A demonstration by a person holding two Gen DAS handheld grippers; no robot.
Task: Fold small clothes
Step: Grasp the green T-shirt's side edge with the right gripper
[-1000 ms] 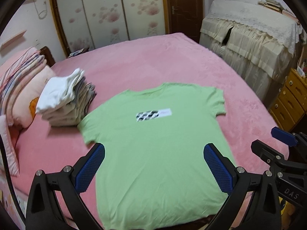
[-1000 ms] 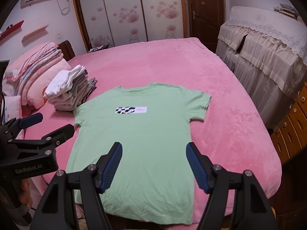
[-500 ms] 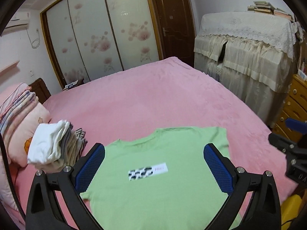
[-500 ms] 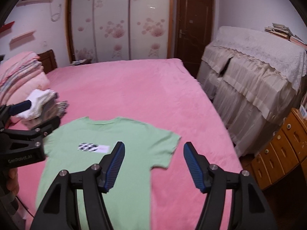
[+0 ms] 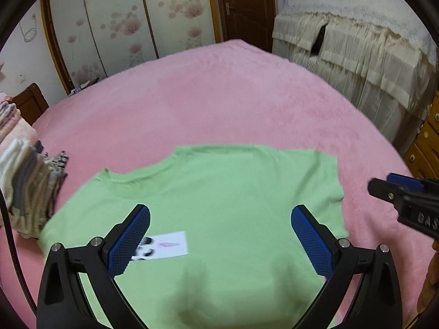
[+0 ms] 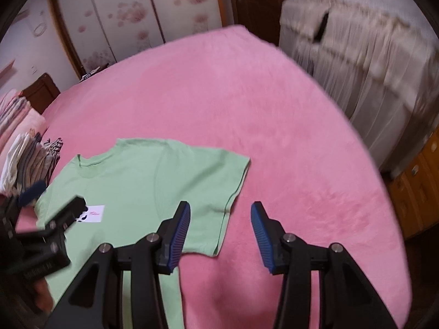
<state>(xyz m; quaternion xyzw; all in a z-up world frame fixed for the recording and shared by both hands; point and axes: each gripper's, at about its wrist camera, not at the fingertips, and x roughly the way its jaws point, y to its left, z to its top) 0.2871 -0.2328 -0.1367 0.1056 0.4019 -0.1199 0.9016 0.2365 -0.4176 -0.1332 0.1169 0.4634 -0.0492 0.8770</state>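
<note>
1. A light green T-shirt (image 5: 225, 208) lies flat, front up, on the pink bed (image 5: 247, 104), its collar toward the far side and a white printed patch (image 5: 164, 246) on the chest.
2. The left hand-held gripper (image 5: 219, 235) hangs over the shirt's chest with its blue pads spread wide, nothing between them; the patch sits just beside its left pad.
3. The right hand-held gripper (image 6: 221, 233) is at the shirt's right side, near the right sleeve (image 6: 233, 181). Its jaws have just been closing but stand apart, gripping nothing; the left pad is over the shirt's edge, the right over bare bed.
4. A stack of folded clothes (image 5: 27, 186) rests left of the shirt, beside its left sleeve.
</note>
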